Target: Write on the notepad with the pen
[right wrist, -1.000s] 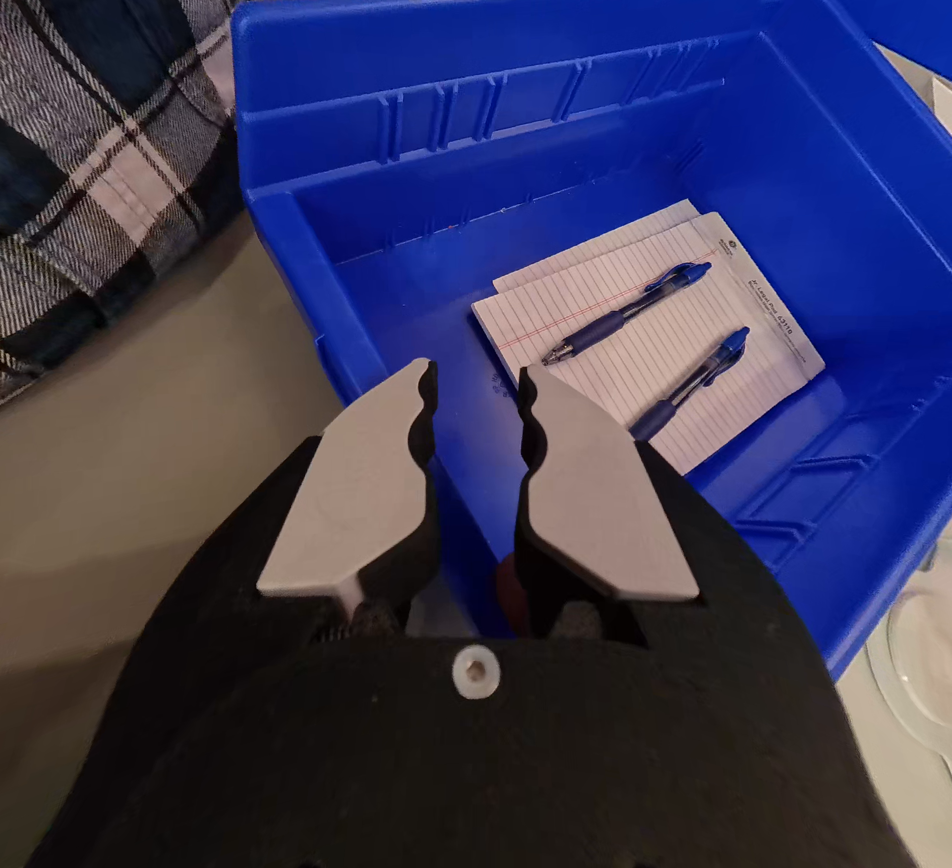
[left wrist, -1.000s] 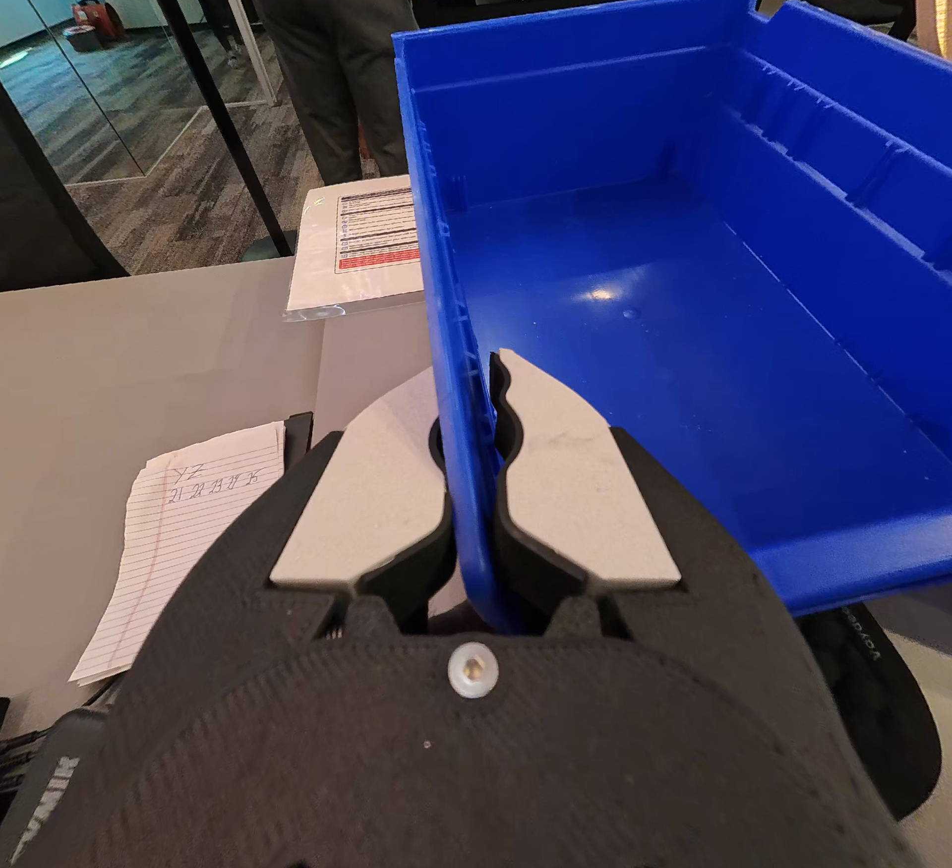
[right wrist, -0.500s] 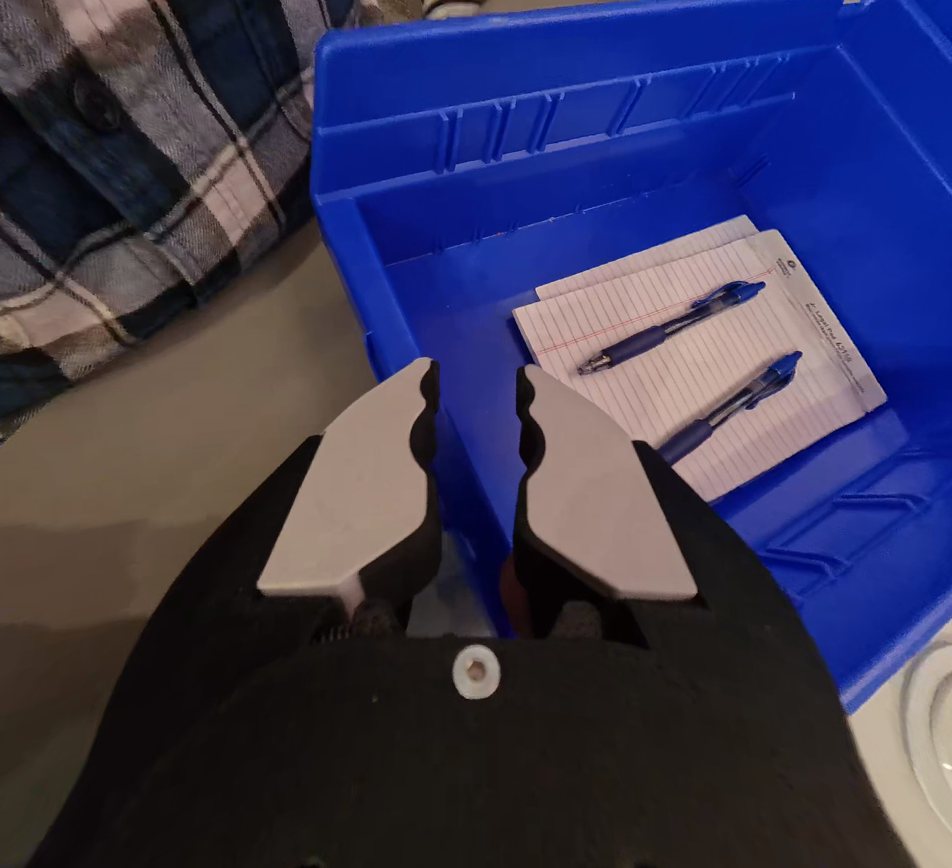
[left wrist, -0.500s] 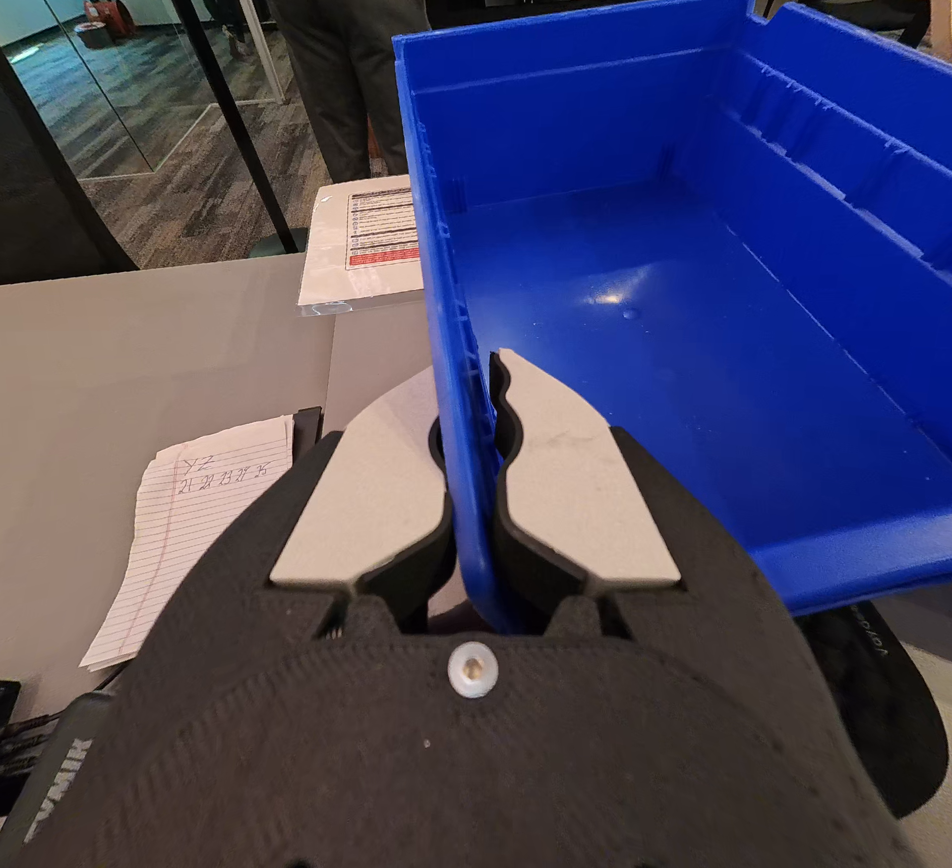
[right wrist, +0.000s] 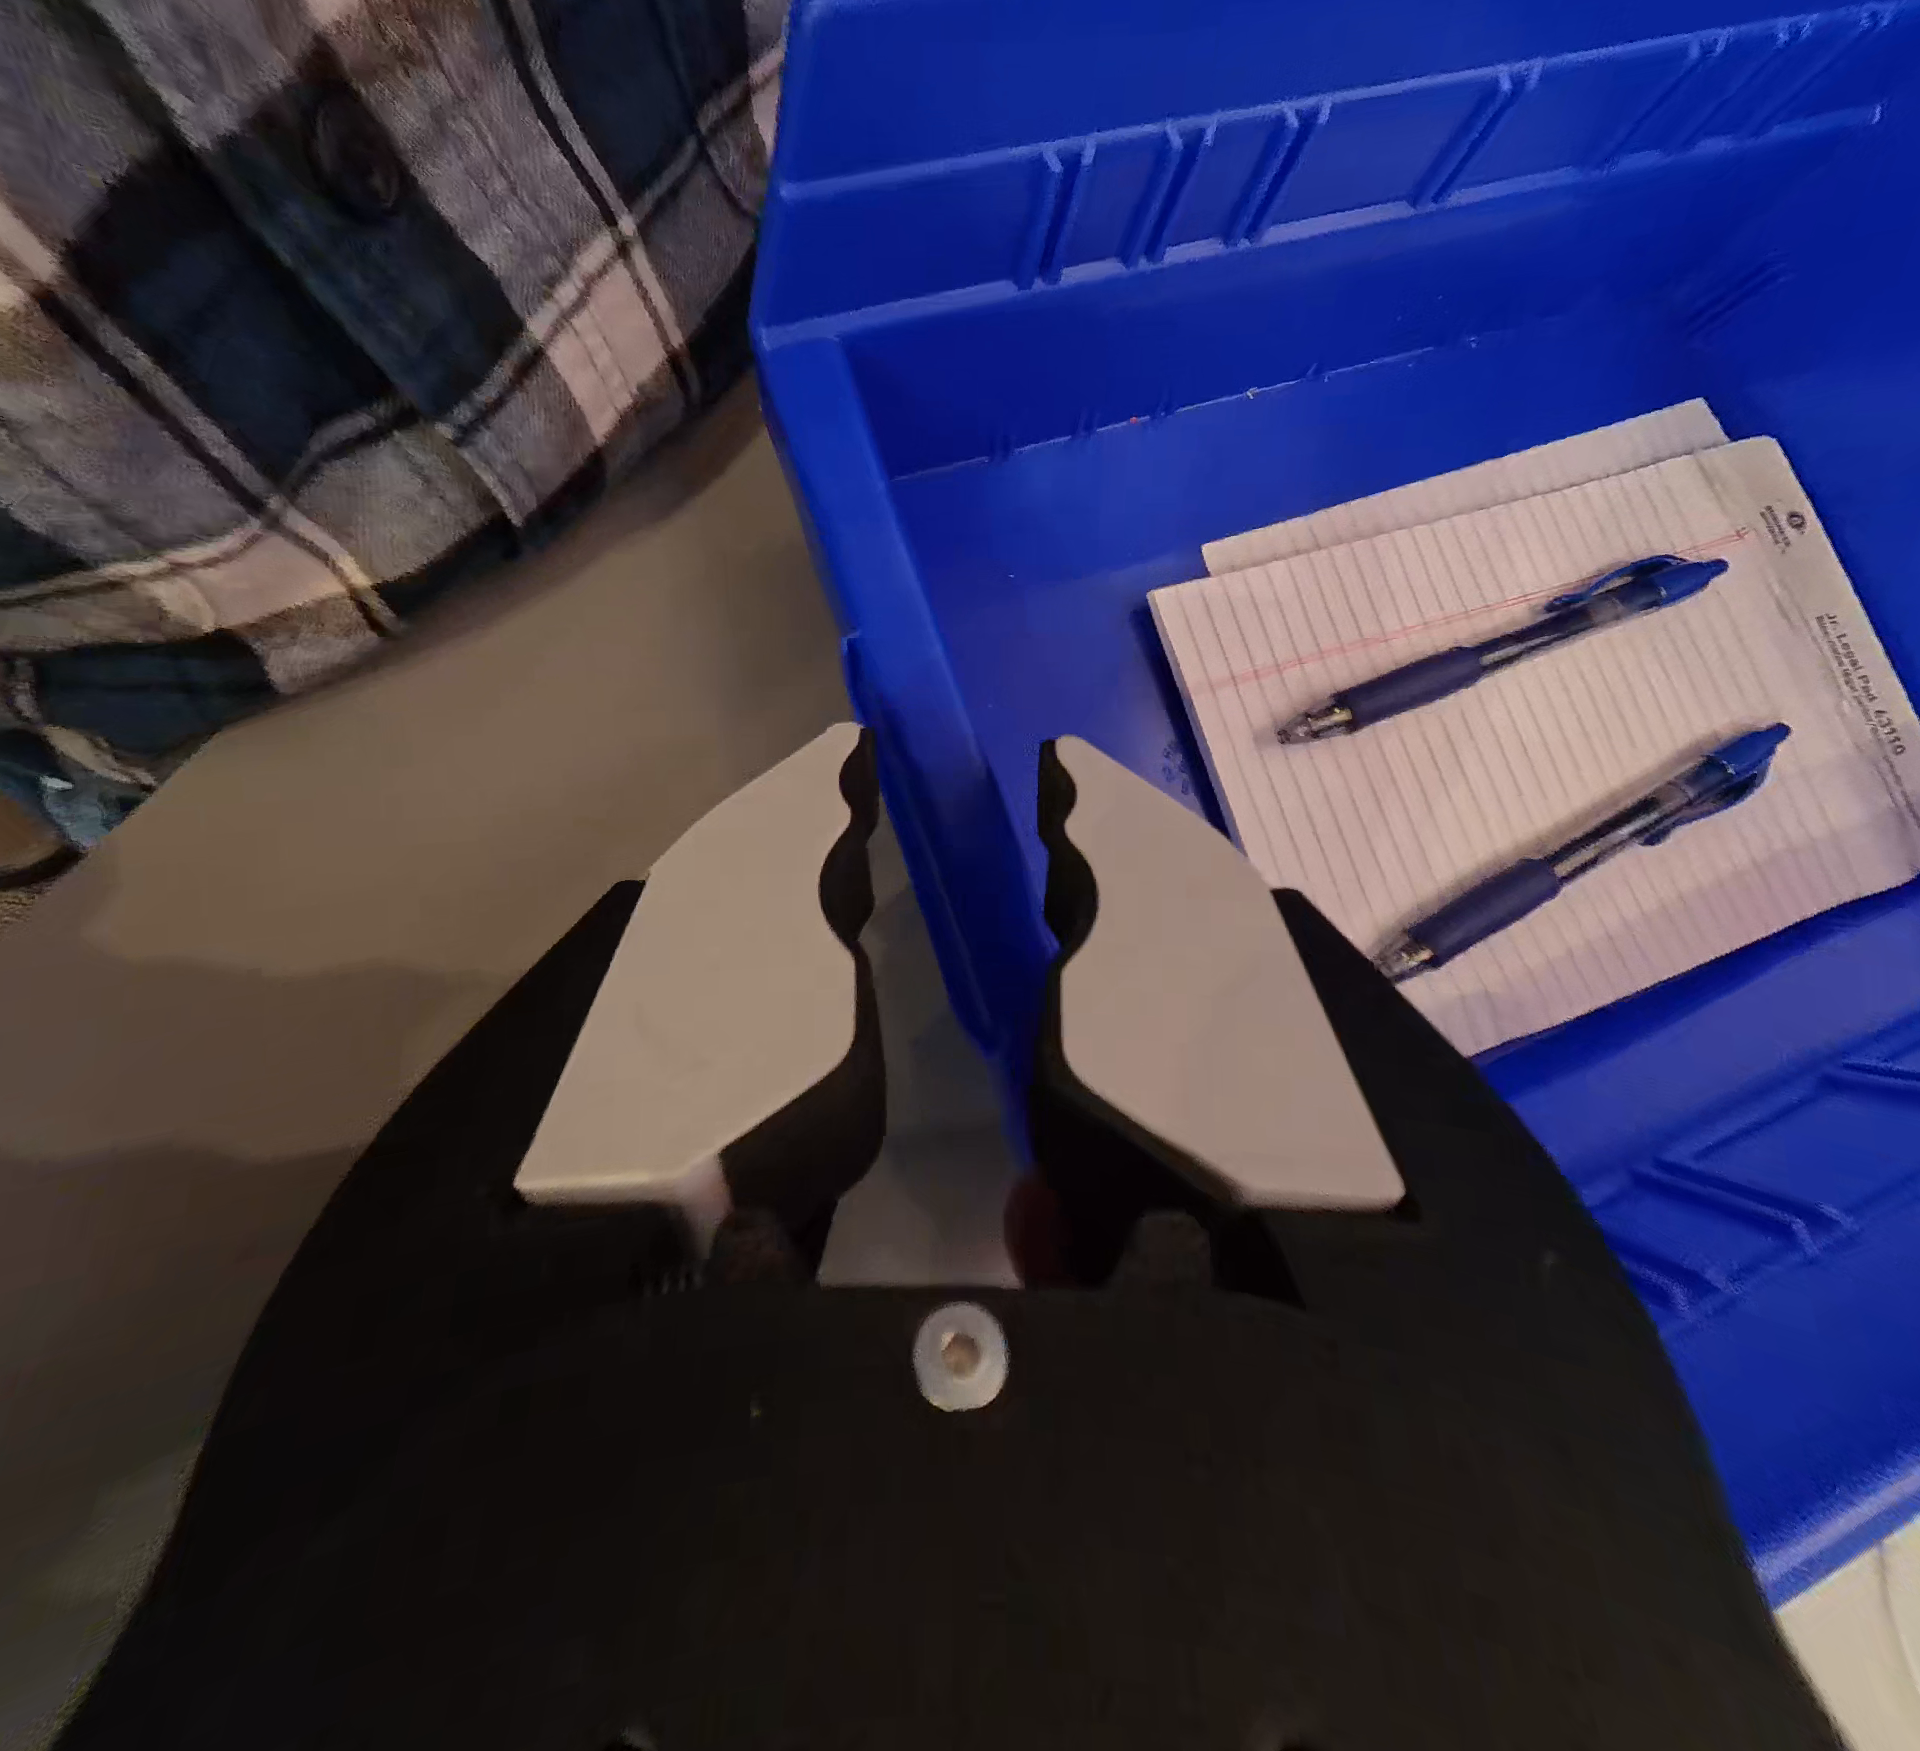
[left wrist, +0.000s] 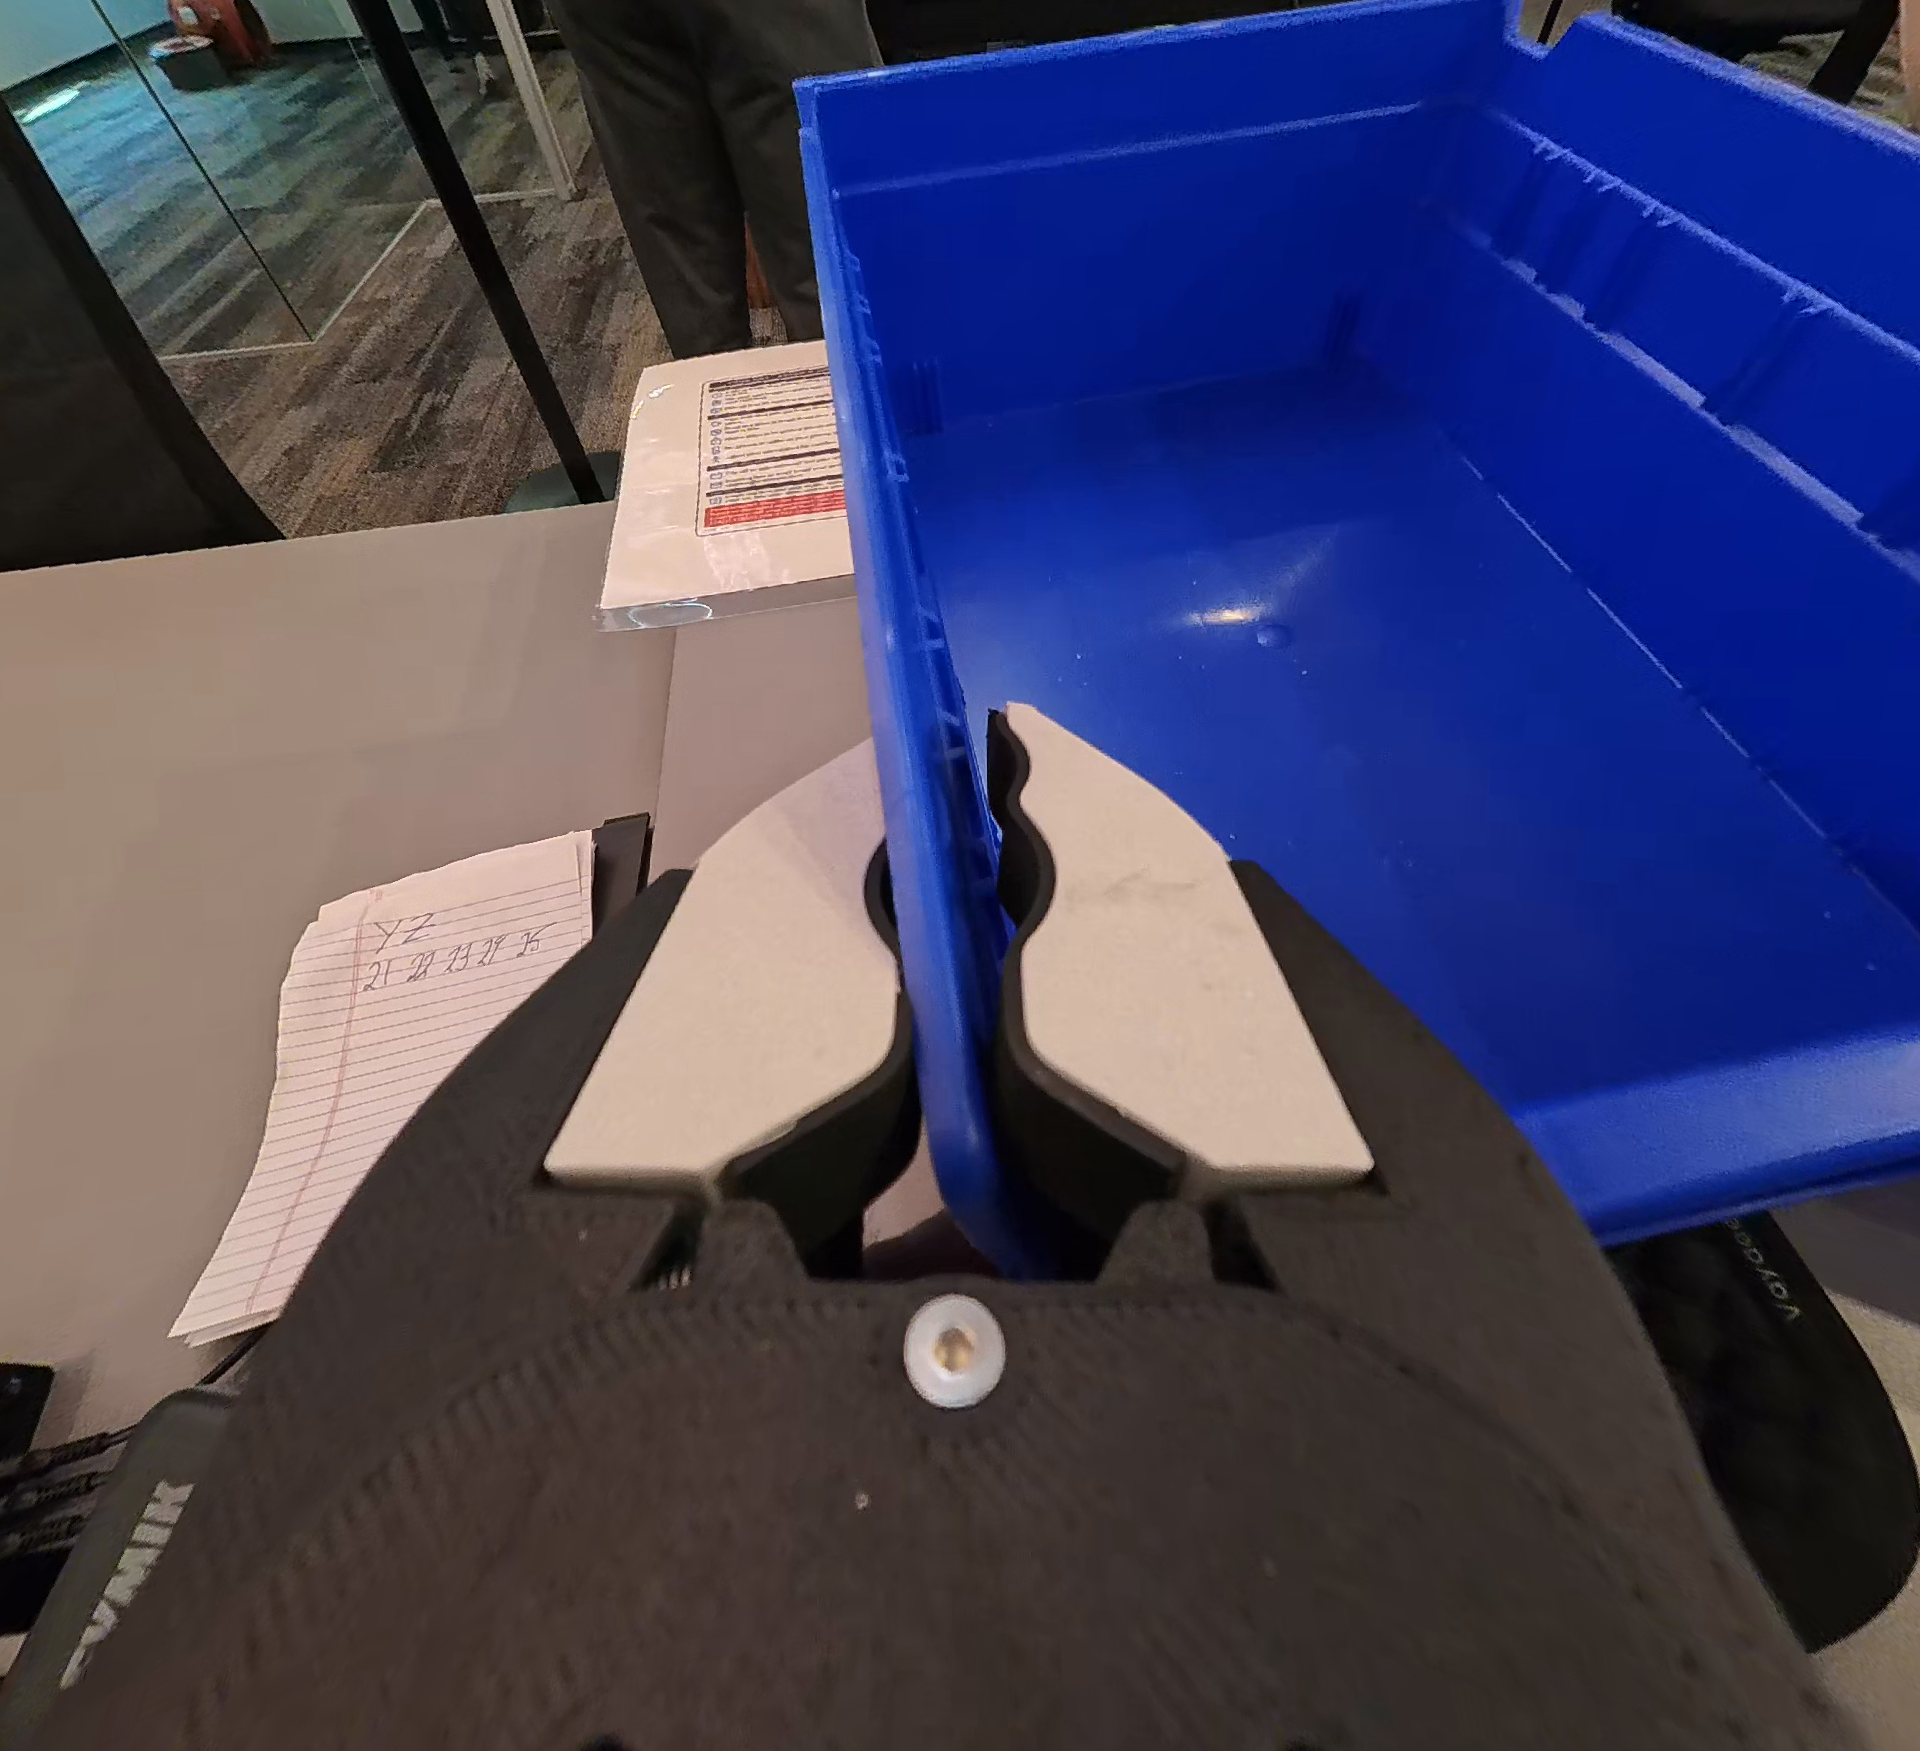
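Both views are evenly lit from overhead by soft indoor light, neither dim nor harsh. In the left wrist view a small bright glare spot sits on the bin floor (left wrist: pixel 1236 615) ahead of the left claw (left wrist: pixel 940 766), and the far glass wall up and to the left carries pale teal reflections. Wide-angle distortion bends the bin walls and table (left wrist: pixel 312 714) edge outward toward the corners. The right wrist view is warmer and softer: the plaid shirt (right wrist: pixel 312 247) up and to the left is smeared with motion blur, the pens (right wrist: pixel 1496 652) slightly soft. A faint shadow lies on the table left of the right claw (right wrist: pixel 956 766).
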Demonstrator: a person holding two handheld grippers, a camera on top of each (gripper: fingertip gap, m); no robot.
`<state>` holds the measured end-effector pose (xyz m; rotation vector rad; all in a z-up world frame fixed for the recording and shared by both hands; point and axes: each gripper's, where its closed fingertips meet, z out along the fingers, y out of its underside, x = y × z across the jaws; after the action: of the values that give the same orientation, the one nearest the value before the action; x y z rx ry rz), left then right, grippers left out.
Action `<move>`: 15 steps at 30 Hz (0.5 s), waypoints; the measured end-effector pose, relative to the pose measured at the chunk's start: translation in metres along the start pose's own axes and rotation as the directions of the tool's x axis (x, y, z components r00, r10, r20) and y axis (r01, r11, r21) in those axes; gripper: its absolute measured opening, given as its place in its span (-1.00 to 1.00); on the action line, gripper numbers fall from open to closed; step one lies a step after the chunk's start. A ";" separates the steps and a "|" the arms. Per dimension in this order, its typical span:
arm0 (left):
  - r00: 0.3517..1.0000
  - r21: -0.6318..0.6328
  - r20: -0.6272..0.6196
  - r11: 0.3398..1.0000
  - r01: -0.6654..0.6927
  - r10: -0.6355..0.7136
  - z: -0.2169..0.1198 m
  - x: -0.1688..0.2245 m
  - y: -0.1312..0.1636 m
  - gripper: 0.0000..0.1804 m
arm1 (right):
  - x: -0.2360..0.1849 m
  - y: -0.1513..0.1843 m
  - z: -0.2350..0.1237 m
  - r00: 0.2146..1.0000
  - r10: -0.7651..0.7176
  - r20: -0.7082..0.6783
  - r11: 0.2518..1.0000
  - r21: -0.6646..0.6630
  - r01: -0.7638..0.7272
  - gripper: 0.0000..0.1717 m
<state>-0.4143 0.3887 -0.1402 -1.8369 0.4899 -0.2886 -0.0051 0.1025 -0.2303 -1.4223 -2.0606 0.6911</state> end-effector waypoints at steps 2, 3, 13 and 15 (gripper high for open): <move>1.000 0.000 -0.001 1.000 -0.001 0.001 0.000 0.000 0.000 -0.89 | 0.002 0.008 0.006 0.999 -0.026 -0.025 0.998 -0.056 0.025 -0.63; 1.000 0.000 -0.001 1.000 -0.001 0.001 0.000 0.000 0.000 -0.89 | 0.003 0.009 0.007 0.999 -0.033 -0.031 0.997 -0.067 0.031 -0.62; 1.000 0.004 0.004 1.000 -0.003 0.003 -0.002 -0.001 -0.001 -0.89 | 0.008 0.006 0.015 0.998 -0.059 -0.036 0.995 -0.085 0.056 -0.64; 1.000 0.004 0.016 1.000 0.001 -0.001 -0.004 -0.004 -0.001 -0.89 | 0.011 0.005 0.017 0.997 -0.064 -0.032 0.994 -0.090 0.060 -0.66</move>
<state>-0.4192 0.3880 -0.1376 -1.8337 0.4773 -0.2750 -0.0168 0.1127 -0.2441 -1.4025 -2.1226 0.5514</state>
